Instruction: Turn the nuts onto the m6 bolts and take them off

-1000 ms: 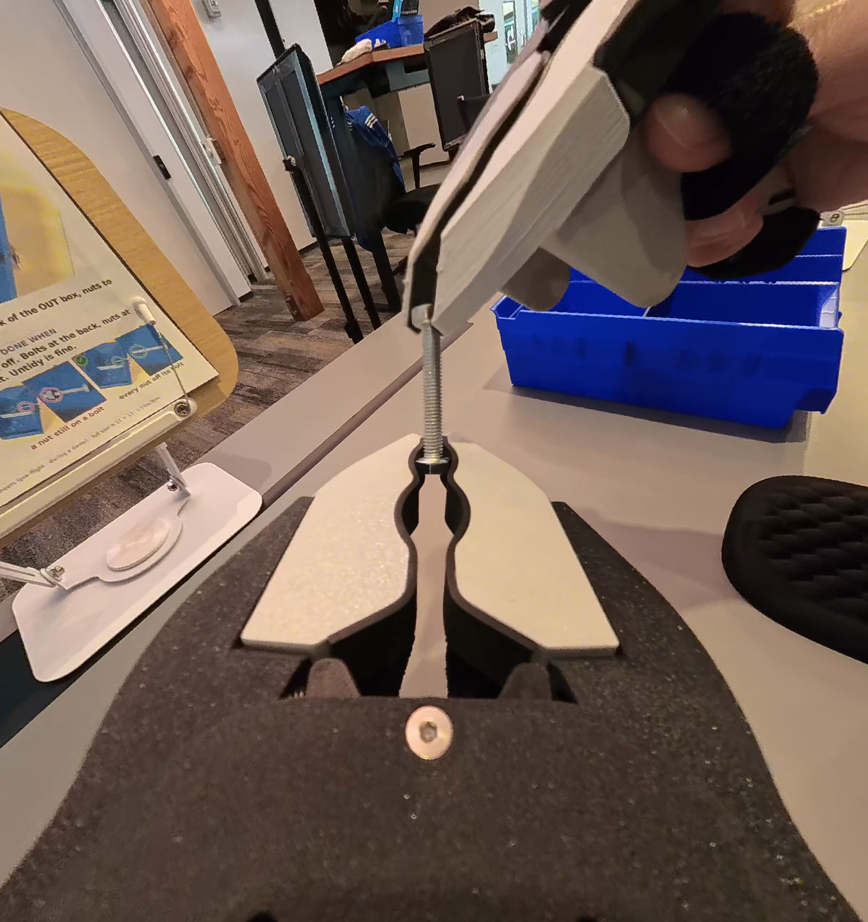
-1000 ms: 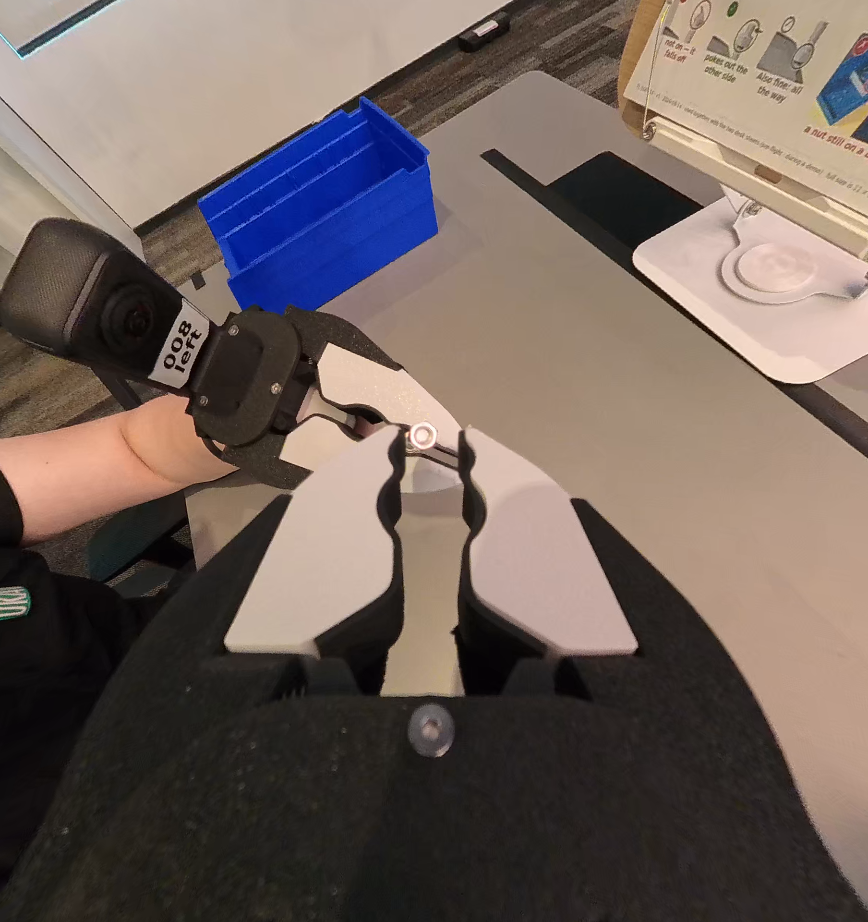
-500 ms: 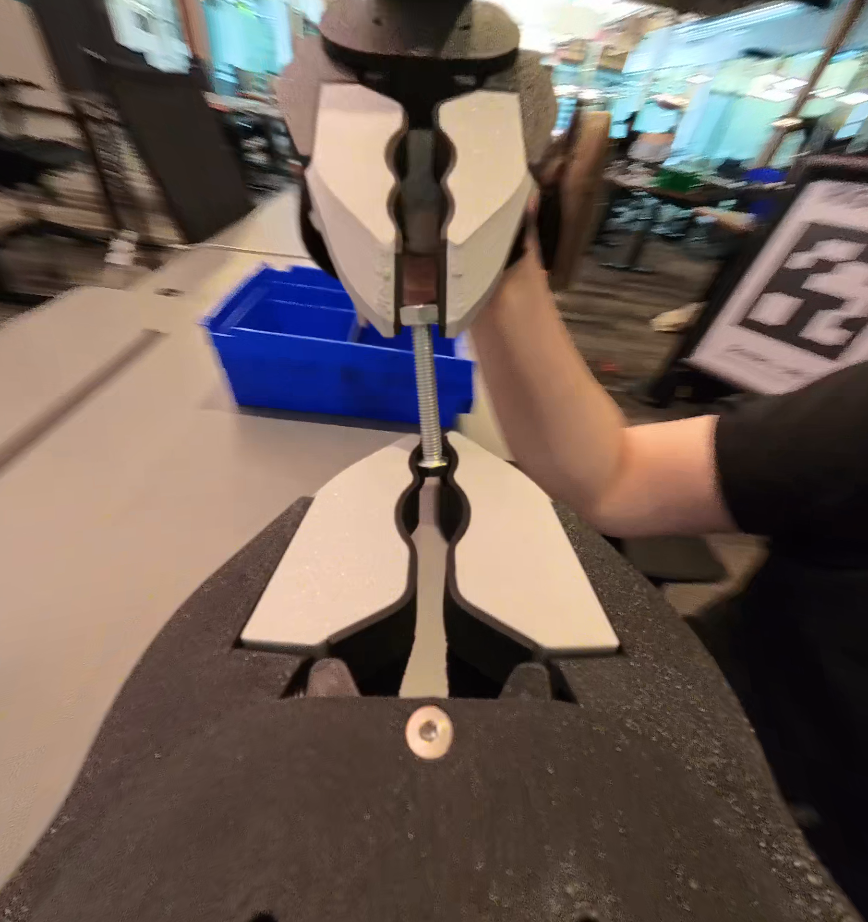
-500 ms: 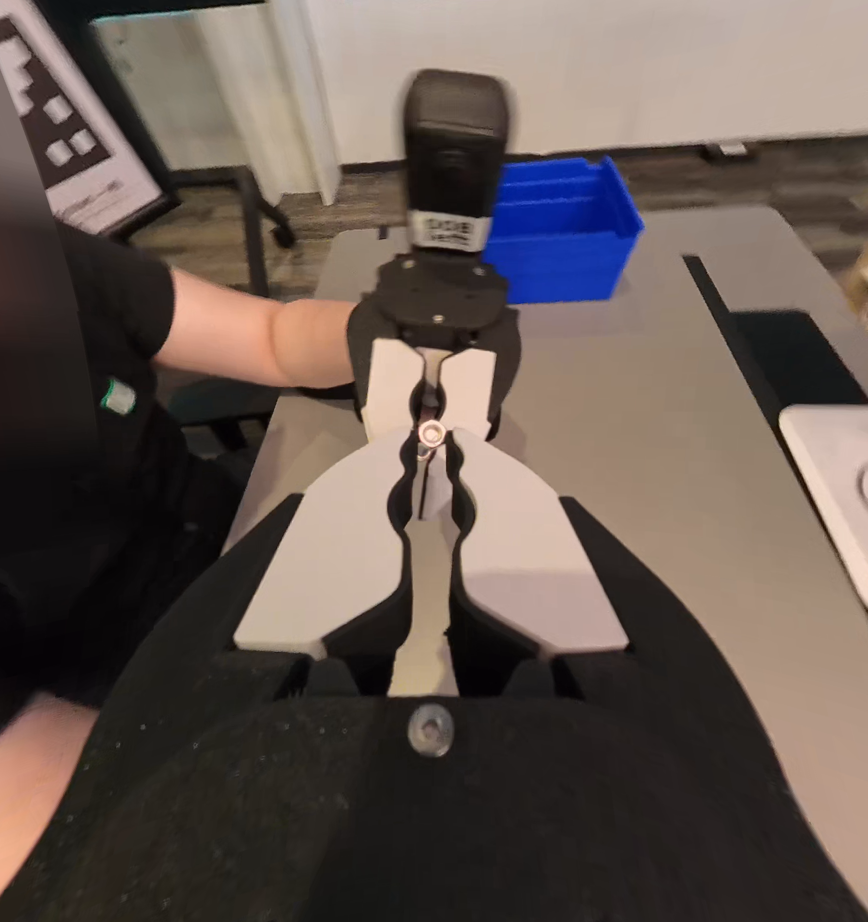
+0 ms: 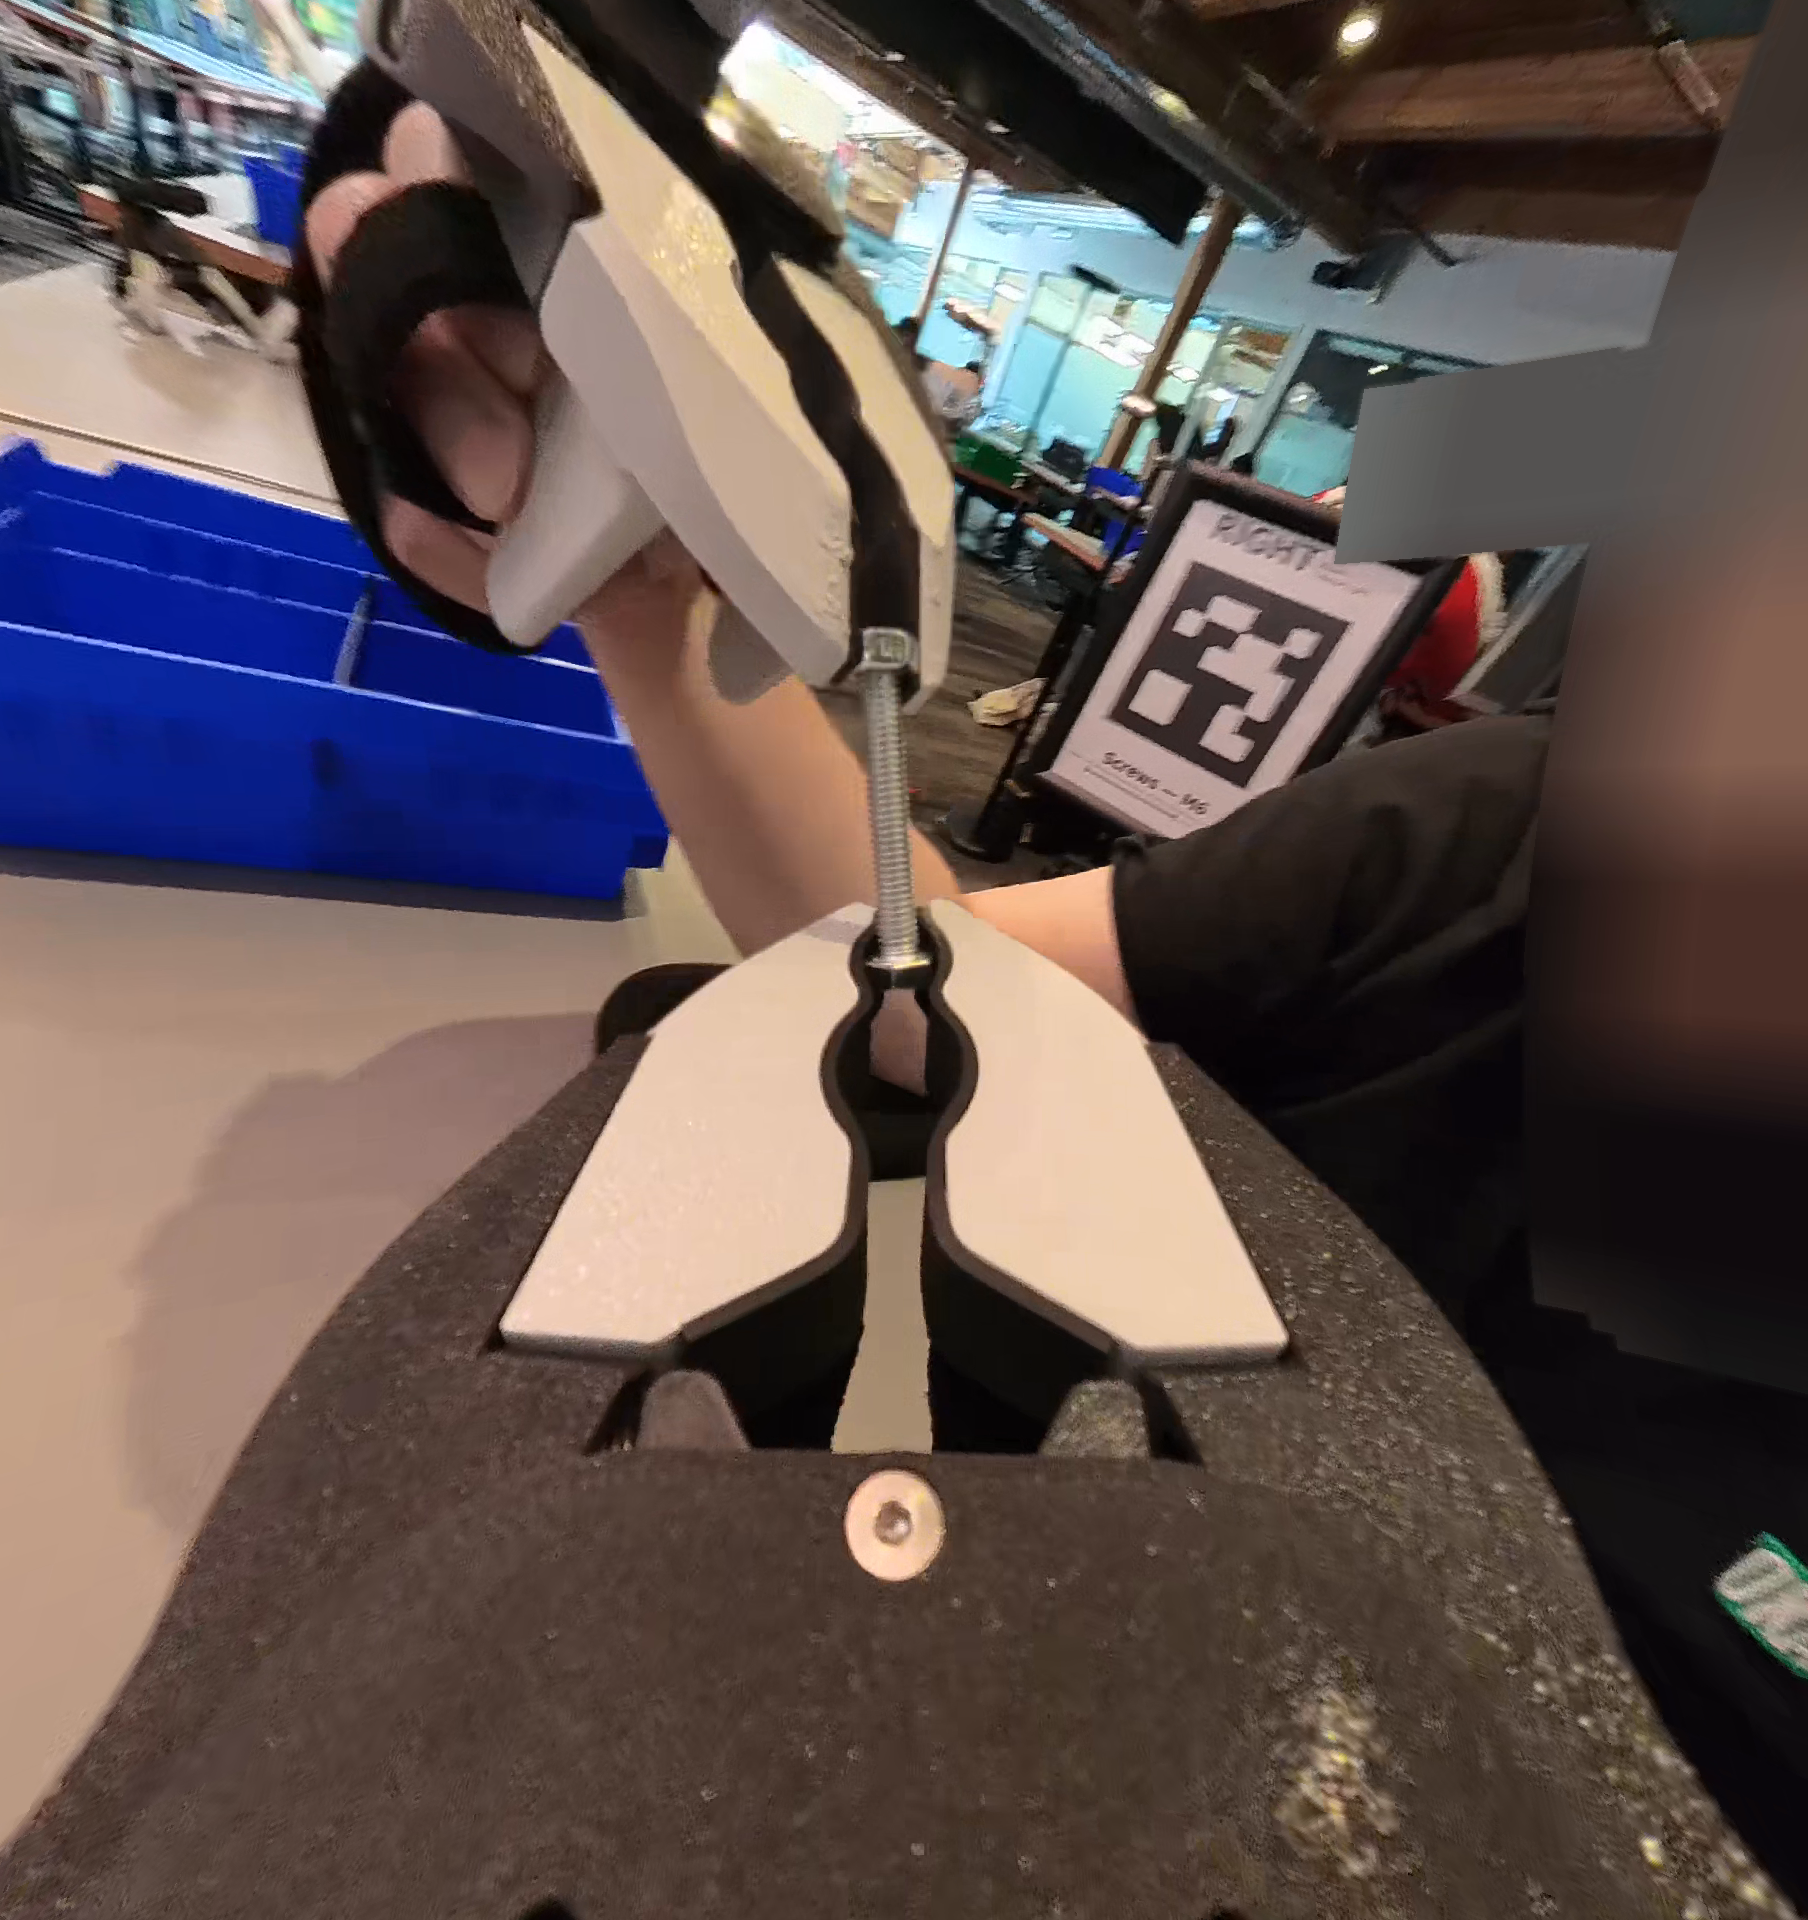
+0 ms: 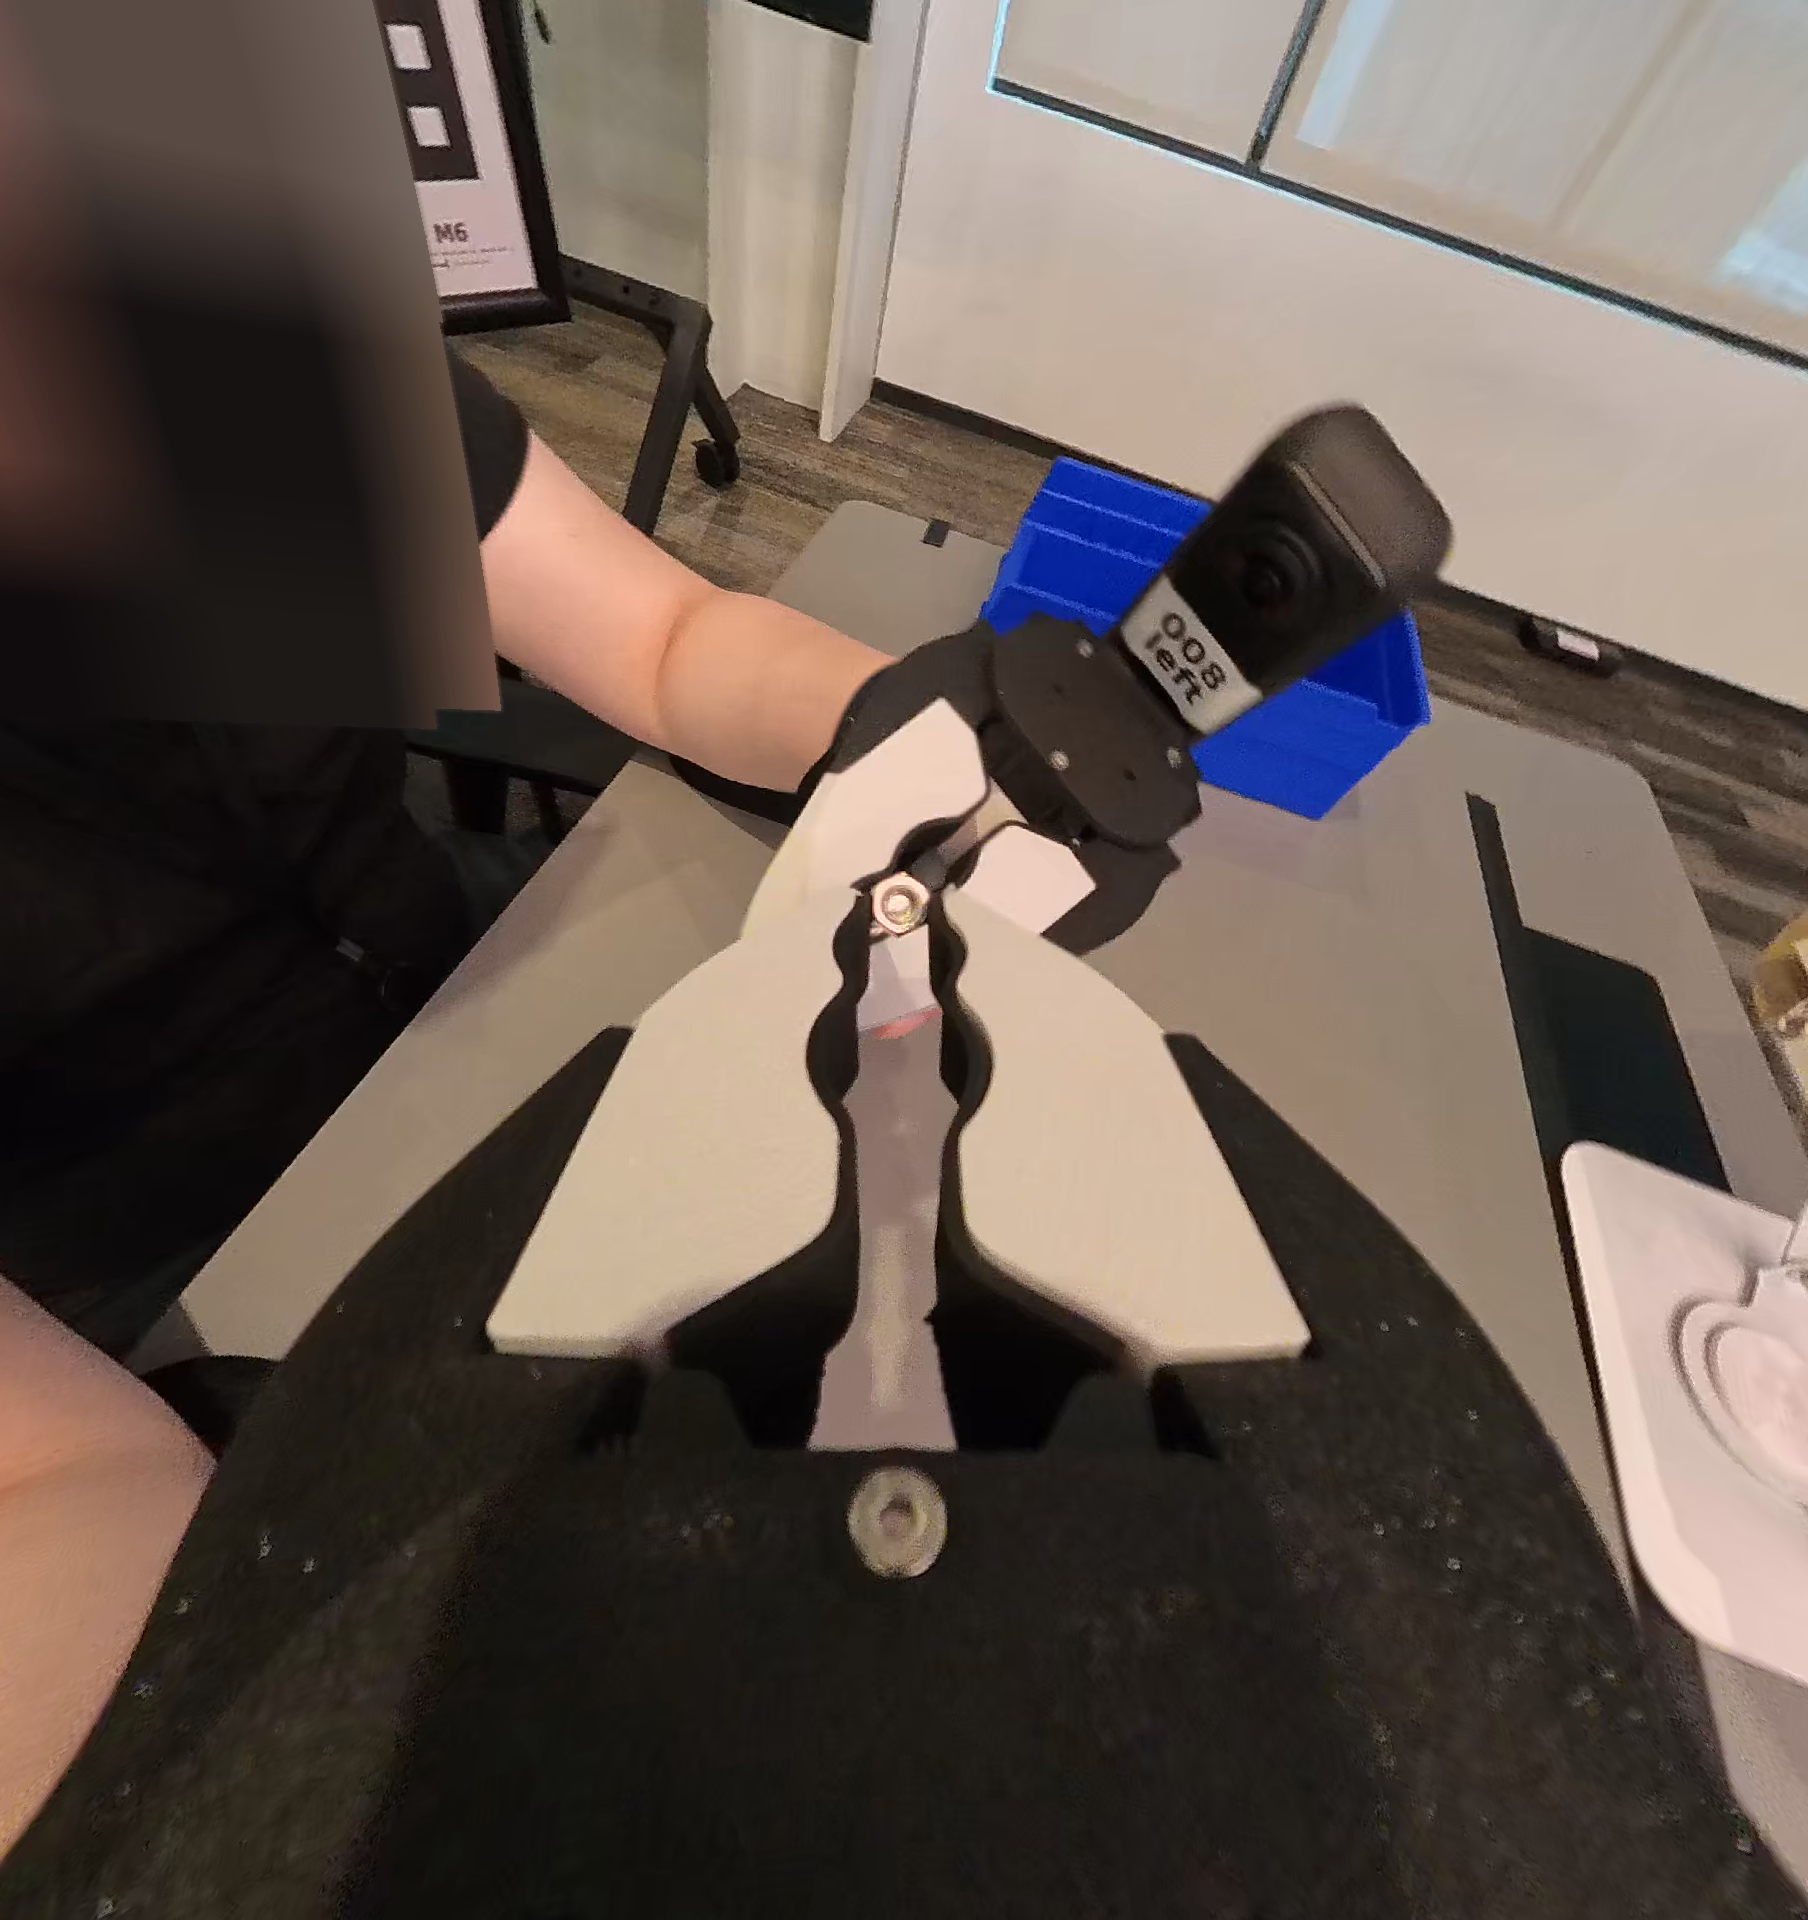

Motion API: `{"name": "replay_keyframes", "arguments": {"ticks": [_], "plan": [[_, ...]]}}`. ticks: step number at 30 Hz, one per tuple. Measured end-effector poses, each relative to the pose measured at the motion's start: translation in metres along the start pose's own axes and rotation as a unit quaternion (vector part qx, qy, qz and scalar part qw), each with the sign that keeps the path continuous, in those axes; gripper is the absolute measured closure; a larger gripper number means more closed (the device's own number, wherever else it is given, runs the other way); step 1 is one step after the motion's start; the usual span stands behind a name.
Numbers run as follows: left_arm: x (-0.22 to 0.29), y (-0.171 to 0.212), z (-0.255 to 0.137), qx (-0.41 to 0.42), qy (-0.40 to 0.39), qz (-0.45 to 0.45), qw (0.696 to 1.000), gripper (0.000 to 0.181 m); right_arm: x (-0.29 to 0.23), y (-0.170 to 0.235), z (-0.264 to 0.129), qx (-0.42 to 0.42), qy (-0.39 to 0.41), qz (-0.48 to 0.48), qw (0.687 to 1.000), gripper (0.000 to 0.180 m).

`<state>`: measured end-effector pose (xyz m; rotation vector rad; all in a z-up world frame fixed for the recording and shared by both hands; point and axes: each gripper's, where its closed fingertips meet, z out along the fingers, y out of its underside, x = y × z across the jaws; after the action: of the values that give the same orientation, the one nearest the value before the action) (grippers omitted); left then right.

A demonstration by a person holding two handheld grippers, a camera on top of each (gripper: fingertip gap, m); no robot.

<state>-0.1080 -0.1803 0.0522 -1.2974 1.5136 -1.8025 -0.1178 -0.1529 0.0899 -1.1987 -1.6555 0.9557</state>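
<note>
A silver threaded M6 bolt (image 5: pixel 889 800) spans the gap between my two grippers, held in the air above the grey table (image 5: pixel 204 1039). My left gripper (image 5: pixel 898 940) is shut on the bolt's lower end. My right gripper (image 5: pixel 884 665) comes down from the upper left and is shut on a hex nut (image 5: pixel 887 652) at the bolt's top end. In the right wrist view my right gripper (image 6: pixel 895 914) pinches the nut (image 6: pixel 895 902) end-on. The left gripper (image 6: pixel 926 868) sits just behind it, tilted to the right.
A blue divided bin (image 5: pixel 256 707) stands on the table behind the grippers and also shows in the right wrist view (image 6: pixel 1315 727). A white stand base (image 6: pixel 1731 1403) is at the right. A framed black-and-white marker sign (image 5: pixel 1232 675) stands beyond the table. The person's arm (image 6: pixel 671 665) reaches in from the left. My hands' fingertips stand some 5 cm from each other.
Both grippers have swung round with the bolt still held between them, from facing the instruction stand to facing the person. The right gripper has rolled about the bolt's axis relative to the left.
</note>
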Motion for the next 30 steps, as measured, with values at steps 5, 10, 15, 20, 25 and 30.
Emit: {"name": "replay_keyframes", "arguments": {"ticks": [5,10,15,20,25,30], "plan": [[0.009,0.003,0.004,-0.007,0.027,0.001,1.0,0.177,-0.009,-0.003,0.002,0.008,-0.017,-0.033,0.999,0.17],[0.002,0.004,0.005,-0.018,-0.014,0.036,0.999,0.177,-0.009,-0.002,0.001,0.005,-0.011,-0.027,1.0,0.17],[-0.003,0.006,0.005,-0.03,-0.036,0.048,0.998,0.176,-0.007,0.0,0.002,-0.006,-0.008,-0.016,1.0,0.17],[-0.009,0.014,0.005,-0.055,-0.055,0.054,0.995,0.176,-0.006,0.007,0.004,-0.031,-0.005,-0.003,0.999,0.17],[-0.017,0.02,0.005,-0.081,-0.083,0.063,0.991,0.176,-0.006,0.012,0.006,-0.05,-0.003,0.001,0.999,0.17],[-0.025,0.022,0.005,-0.091,-0.115,0.082,0.986,0.177,-0.003,0.015,0.006,-0.059,0.005,0.004,0.998,0.17]]}}
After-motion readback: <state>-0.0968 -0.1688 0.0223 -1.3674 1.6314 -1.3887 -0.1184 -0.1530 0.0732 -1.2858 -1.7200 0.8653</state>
